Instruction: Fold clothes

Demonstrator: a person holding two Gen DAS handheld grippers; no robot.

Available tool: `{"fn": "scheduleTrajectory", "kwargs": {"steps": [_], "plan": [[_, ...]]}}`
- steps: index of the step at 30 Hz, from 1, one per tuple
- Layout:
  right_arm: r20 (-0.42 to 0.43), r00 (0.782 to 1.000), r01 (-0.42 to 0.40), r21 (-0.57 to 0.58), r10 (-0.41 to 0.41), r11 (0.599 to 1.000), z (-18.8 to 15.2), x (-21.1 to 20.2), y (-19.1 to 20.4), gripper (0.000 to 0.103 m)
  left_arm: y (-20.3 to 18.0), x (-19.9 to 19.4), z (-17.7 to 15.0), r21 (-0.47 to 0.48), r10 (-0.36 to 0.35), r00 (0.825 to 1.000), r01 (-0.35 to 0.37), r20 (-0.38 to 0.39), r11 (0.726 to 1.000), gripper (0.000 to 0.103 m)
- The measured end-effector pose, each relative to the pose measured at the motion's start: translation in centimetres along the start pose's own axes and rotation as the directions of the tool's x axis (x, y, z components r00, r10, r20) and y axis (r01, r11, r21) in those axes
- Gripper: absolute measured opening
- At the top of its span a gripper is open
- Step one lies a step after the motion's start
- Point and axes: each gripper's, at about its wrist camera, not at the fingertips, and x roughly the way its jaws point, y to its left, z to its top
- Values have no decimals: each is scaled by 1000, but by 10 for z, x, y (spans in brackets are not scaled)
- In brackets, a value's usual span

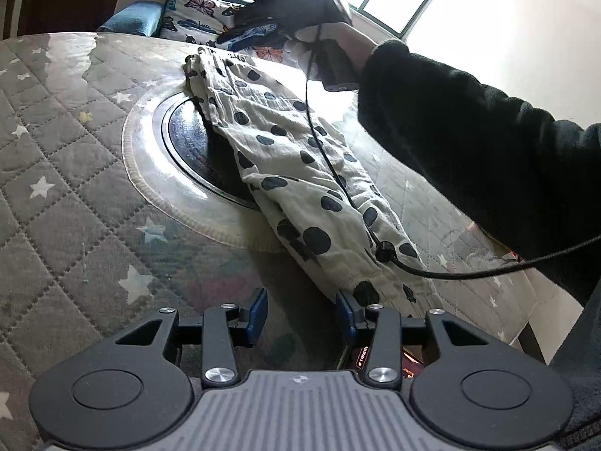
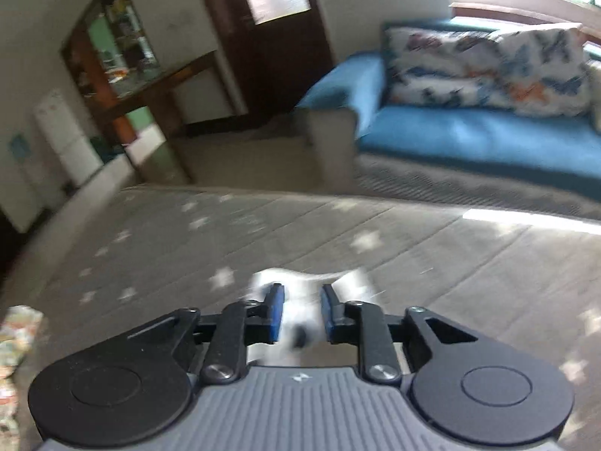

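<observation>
1. The quilted cover point(image 1: 56, 173) with white stars is spread over the table, so a soft, flat bed is given for folding.
2. A round dark plate point(image 1: 195, 143) is set into the middle of the table; its right half is hidden under the cloth.
3. The spotted cloth point(image 1: 293, 173) is laid out as a long band from the far edge to the near edge, apparently so that it can be folded end to end.
4. The left gripper point(image 1: 304, 315) is held low at the near end with its jaws spread and nothing between them; the cloth's corner lies just beside its right finger, probably waiting to be taken.
5. A black cable point(image 1: 326, 158) is trailed across the cloth.
6. The right gripper point(image 2: 302, 315) is held at the far end by an arm in a dark sleeve point(image 1: 469, 131); white cloth is seen between its pads, but through the blur it cannot be told whether it is pinched.
</observation>
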Motion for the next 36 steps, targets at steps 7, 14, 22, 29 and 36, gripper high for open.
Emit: {"fn": "scheduleTrajectory", "kwargs": {"steps": [7, 14, 22, 29, 36], "plan": [[-28, 1000, 7, -62, -8, 998, -10, 22, 39, 37, 4, -3, -3, -22, 15, 1000, -14, 5, 1000, 47], [-47, 998, 31, -74, -34, 997, -24, 24, 46, 3, 8, -7, -6, -28, 6, 1000, -5, 24, 1000, 47], [6, 998, -68, -79, 68, 995, -31, -7, 54, 3, 11, -6, -7, -43, 8, 1000, -7, 25, 999, 47], [-65, 994, -86, -52, 83, 995, -41, 18, 60, 12, 14, -15, -7, -52, 32, 999, -30, 43, 998, 50], [-50, 997, -65, -68, 62, 996, -31, -36, 47, 28, 15, -18, 0, -48, 24, 998, -21, 63, 999, 50]]}}
